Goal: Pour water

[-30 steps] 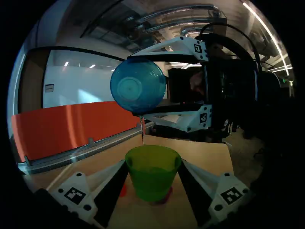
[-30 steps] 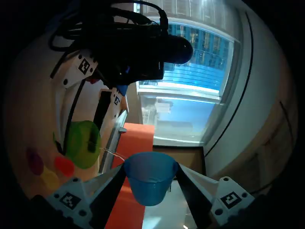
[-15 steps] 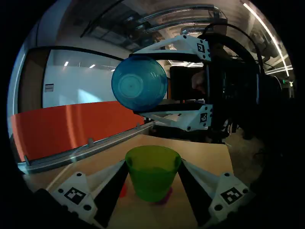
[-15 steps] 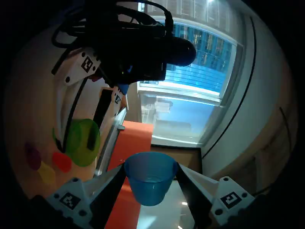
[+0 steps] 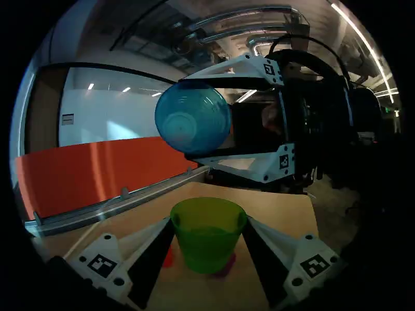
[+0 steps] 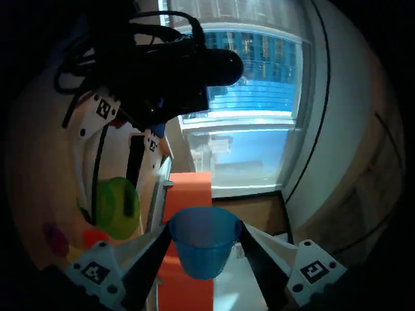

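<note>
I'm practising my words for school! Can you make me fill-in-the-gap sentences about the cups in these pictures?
The left tool grips the green cup, with its mouth facing ____.
The right tool grips the other cup, coloured ____.
In the left gripper view, the other cup hangs ____ the green cup.
The panel behind the table is ____.
Missing words: up, blue, above, orange.

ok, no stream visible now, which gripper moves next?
Right, probably. The right gripper holds the blue cup tipped sideways above the green cup, so it must right it and withdraw. The left gripper just steadies the green cup upright on the table.
</note>
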